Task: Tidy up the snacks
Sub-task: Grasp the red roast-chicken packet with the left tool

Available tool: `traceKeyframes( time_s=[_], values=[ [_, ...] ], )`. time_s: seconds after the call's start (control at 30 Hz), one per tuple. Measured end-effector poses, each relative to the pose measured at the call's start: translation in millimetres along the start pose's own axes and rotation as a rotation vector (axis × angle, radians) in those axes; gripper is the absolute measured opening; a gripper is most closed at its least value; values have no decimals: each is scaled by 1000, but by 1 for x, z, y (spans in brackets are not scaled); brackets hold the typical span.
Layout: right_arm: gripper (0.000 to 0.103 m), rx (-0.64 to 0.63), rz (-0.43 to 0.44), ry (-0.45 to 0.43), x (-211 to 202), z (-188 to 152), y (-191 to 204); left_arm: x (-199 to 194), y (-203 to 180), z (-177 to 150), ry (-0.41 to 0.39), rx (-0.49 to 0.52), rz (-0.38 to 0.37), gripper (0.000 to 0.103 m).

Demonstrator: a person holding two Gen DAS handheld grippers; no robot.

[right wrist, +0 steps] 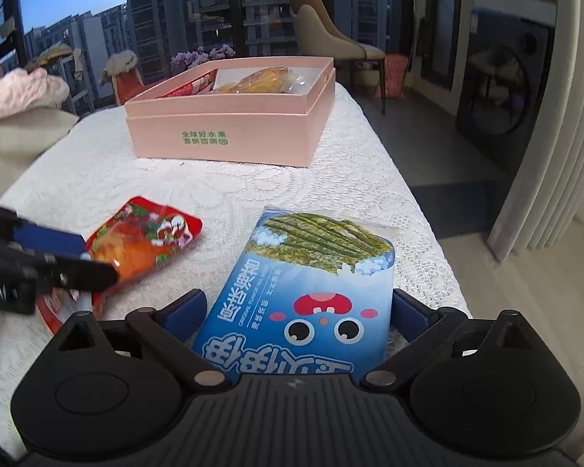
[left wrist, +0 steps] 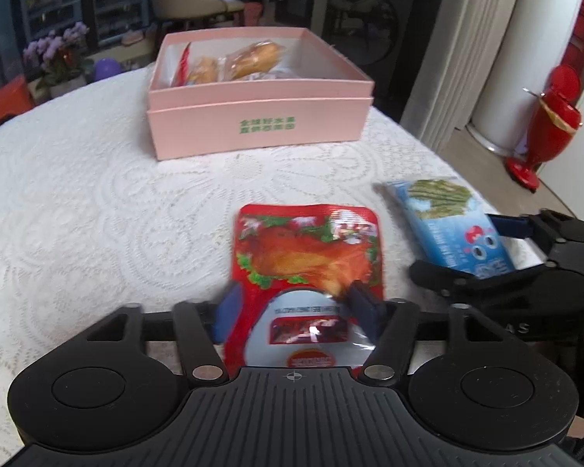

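White lace tablecloth (left wrist: 97,202) covers the table. At upper centre of the left wrist view stands a pink box (left wrist: 259,124) with green Chinese print too blurred to read, holding wrapped pastries (left wrist: 253,62). Lower centre, the left gripper (left wrist: 292,303) has its blue pads pressed on a red chicken-leg packet (left wrist: 307,257). At right, the right gripper (right wrist: 298,311) clamps a blue seaweed packet (right wrist: 315,284) reading "ORIGINAL FLAVOR".
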State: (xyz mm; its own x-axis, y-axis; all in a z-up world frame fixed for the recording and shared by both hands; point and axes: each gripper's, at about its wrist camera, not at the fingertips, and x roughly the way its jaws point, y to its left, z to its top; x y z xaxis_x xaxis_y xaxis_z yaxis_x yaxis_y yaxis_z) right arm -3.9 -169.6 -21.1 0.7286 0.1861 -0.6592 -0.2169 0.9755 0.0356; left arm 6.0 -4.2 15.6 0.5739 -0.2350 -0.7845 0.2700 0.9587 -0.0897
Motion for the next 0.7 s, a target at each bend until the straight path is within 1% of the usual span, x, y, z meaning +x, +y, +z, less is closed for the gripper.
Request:
traceKeyframes(
  time_s=[0.03, 0.07, 0.13, 0.2, 0.3, 0.4, 0.5, 0.53, 0.57, 0.6, 0.63, 0.67, 0.7],
  values=[
    [99, 1, -1, -7, 0, -1, 0, 2, 1, -1, 5, 1, 16, 83],
    [99, 3, 2, -10, -1, -1, 0, 4, 2, -2, 5, -3, 24, 88],
    [99, 2, 3, -11, -1, -1, 0, 6, 6, -4, -9, -10, 17, 90],
    [99, 2, 2, -14, -1, -1, 0, 7, 6, -3, -6, -8, 14, 90],
    [100, 2, 2, -19, 0, -2, 0, 9, 7, 1, 14, -17, -5, 92],
    [100, 4, 5, -24, -1, -4, -1, 10, 4, 5, 41, -25, -9, 91],
    [101, -5, 12, -6, -1, -2, 0, 8, 0, 6, 45, -61, -12, 84],
    [101, -6, 14, -2, -1, -2, 0, 9, -1, 7, 45, -67, -8, 79],
    [102, -5, 17, 2, -1, -1, 0, 9, -2, 10, 45, -77, -20, 75],
    [103, -7, 18, 5, 0, 0, 1, 10, -1, 12, 52, -89, -39, 74],
    [103, -13, 17, 4, 0, -1, 2, 10, -1, 15, 60, -104, -80, 70],
    [103, -15, 18, 1, 0, -1, 2, 11, 1, 17, 71, -131, -139, 61],
    [103, -15, 21, -4, -1, -2, 2, 10, 5, 18, 80, -169, -199, 60]
  ],
)
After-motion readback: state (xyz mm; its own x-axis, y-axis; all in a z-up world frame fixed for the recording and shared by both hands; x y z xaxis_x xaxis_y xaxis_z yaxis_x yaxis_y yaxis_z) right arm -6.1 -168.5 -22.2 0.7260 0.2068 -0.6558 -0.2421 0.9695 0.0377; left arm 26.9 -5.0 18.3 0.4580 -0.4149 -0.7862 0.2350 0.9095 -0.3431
